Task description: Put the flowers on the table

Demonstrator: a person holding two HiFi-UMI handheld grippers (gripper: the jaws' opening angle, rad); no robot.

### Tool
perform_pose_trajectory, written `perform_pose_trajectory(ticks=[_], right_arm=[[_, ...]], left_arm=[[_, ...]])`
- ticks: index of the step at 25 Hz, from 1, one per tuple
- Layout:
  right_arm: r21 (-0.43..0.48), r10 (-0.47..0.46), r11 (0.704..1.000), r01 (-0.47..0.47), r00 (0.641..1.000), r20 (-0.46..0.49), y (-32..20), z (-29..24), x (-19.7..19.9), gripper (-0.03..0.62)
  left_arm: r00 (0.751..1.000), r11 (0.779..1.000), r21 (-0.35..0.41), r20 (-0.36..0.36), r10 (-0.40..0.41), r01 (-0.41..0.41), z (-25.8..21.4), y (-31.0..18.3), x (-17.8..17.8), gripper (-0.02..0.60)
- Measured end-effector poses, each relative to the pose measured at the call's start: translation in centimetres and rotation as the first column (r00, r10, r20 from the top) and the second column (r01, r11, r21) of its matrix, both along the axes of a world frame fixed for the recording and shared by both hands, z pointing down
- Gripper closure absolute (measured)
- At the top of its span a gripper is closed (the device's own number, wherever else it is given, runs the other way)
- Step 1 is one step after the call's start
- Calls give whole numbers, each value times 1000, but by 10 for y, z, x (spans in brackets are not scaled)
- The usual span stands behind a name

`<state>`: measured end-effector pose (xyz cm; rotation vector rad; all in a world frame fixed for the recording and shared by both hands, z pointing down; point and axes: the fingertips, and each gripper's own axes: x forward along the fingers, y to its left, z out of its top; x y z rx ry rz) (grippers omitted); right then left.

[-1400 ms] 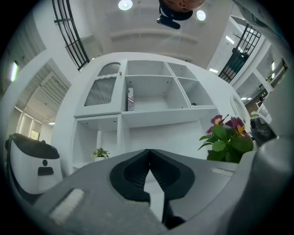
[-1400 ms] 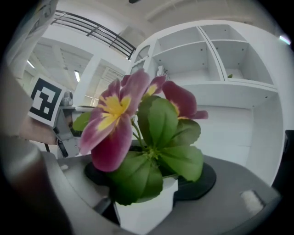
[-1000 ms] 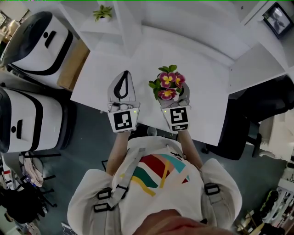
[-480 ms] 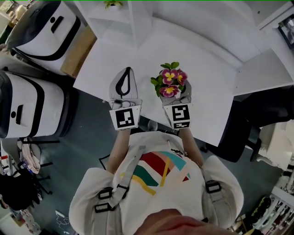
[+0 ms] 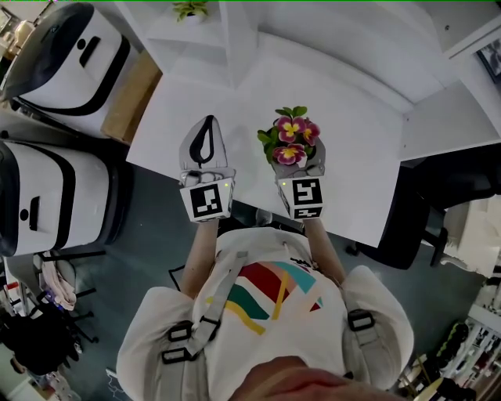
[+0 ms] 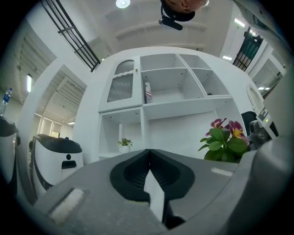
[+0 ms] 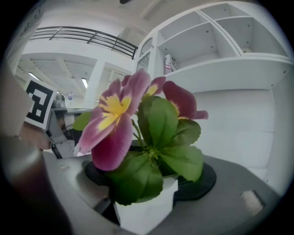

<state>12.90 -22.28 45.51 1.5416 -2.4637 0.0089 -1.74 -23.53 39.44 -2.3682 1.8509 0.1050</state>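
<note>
The flowers (image 5: 291, 141) are pink and yellow blooms with green leaves in a small white pot (image 7: 146, 210). My right gripper (image 5: 297, 160) is shut on that pot, its jaws on either side of it, over the white table (image 5: 356, 149) near its front edge. The right gripper view is filled by the flowers (image 7: 133, 119). Whether the pot rests on the table I cannot tell. My left gripper (image 5: 207, 121) hovers beside it to the left, shut with nothing in it, and its tips (image 6: 148, 151) meet. The left gripper view also catches the flowers (image 6: 226, 137) at right.
A white shelf unit (image 6: 167, 92) stands behind the table, with a small green plant (image 5: 190, 9) in a lower compartment. Two large white machines (image 5: 51, 196) and a brown panel (image 5: 129, 98) stand left of the table. A black chair (image 5: 442, 184) is at the right.
My left gripper has drifted a little to the left, away from the right one. The right gripper has kept its grip on the pot and has hardly shifted.
</note>
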Motion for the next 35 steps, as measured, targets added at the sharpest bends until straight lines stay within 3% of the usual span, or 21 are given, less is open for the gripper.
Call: perform_pose_trajectory(ticks=[6, 12, 19, 29, 35], right_arm=[[-35, 12, 999, -11, 1000, 10, -34, 4, -2, 250], [-54, 26, 998, -25, 999, 24, -102, 18, 7, 250], [-128, 16, 992, -22, 999, -49, -195, 63, 23, 250], [-264, 33, 964, -38, 999, -24, -310, 150, 29, 250], [-313, 35, 948, -49, 998, -48, -350, 182, 30, 250]], left_arm=[[1000, 1000, -22, 10, -7, 7, 4, -21, -11, 577], [1000, 999, -43, 22, 14, -13, 9, -45, -11, 577], [997, 996, -67, 29, 67, -65, 27, -72, 0, 577], [993, 989, -101, 35, 111, -107, 50, -118, 14, 577], [991, 984, -125, 32, 133, -128, 61, -137, 16, 577]])
